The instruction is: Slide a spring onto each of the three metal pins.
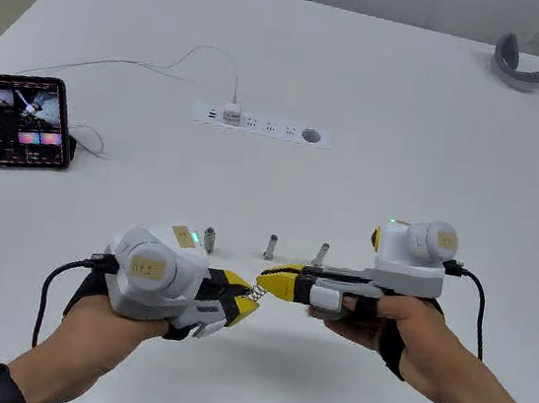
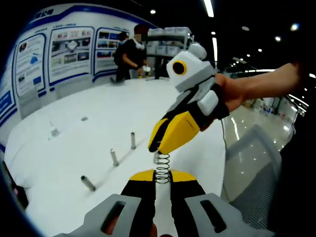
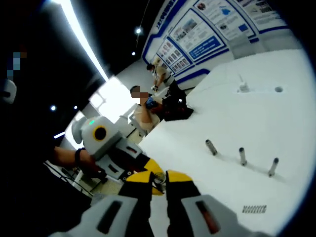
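The spring is pinched in mid-air at both ends, by the narrow left claw and the narrow right claw, near the three bare pins on the worktop. One grip should be loosened only once the other is firm, with the bore left clear.

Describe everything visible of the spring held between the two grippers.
The spring is a small, silvery bare-metal coil with open turns, seemingly undeformed. It is held in the air above the white table, near the metal pins but on none of them. One end is pinched between the left gripper's yellow tips. The other end meets the right gripper's tips, which appear to pinch it too.
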Motion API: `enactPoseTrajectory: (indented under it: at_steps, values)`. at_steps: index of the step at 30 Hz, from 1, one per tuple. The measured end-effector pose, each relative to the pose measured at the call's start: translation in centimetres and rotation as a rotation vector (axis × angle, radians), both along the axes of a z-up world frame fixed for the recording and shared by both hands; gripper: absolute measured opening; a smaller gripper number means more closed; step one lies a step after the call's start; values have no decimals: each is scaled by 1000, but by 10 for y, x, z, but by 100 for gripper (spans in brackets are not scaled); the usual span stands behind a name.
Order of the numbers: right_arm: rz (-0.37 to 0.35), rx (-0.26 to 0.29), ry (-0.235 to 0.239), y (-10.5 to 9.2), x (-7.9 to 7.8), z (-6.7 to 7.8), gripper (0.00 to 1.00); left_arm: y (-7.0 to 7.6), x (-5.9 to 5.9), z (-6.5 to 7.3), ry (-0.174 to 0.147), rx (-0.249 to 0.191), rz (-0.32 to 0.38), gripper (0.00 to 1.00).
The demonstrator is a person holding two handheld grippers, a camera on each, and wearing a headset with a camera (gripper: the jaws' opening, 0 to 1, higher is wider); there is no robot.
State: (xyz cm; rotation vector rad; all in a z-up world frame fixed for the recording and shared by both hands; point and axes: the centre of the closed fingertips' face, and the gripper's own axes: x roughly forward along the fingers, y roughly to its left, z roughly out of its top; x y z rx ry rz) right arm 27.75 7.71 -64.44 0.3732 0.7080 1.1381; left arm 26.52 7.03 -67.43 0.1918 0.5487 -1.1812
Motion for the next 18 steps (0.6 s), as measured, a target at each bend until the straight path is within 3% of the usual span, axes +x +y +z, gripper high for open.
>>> enactPoseTrajectory:
  at_steps: [11,18]
  values:
    - [175,-172,-109,1,-5,8,12,-9,-1,6,23,-56,-29,10]
    - [312,-286,-163,-4,-11,9,12,-16,-3,9,14,-70,-59,10]
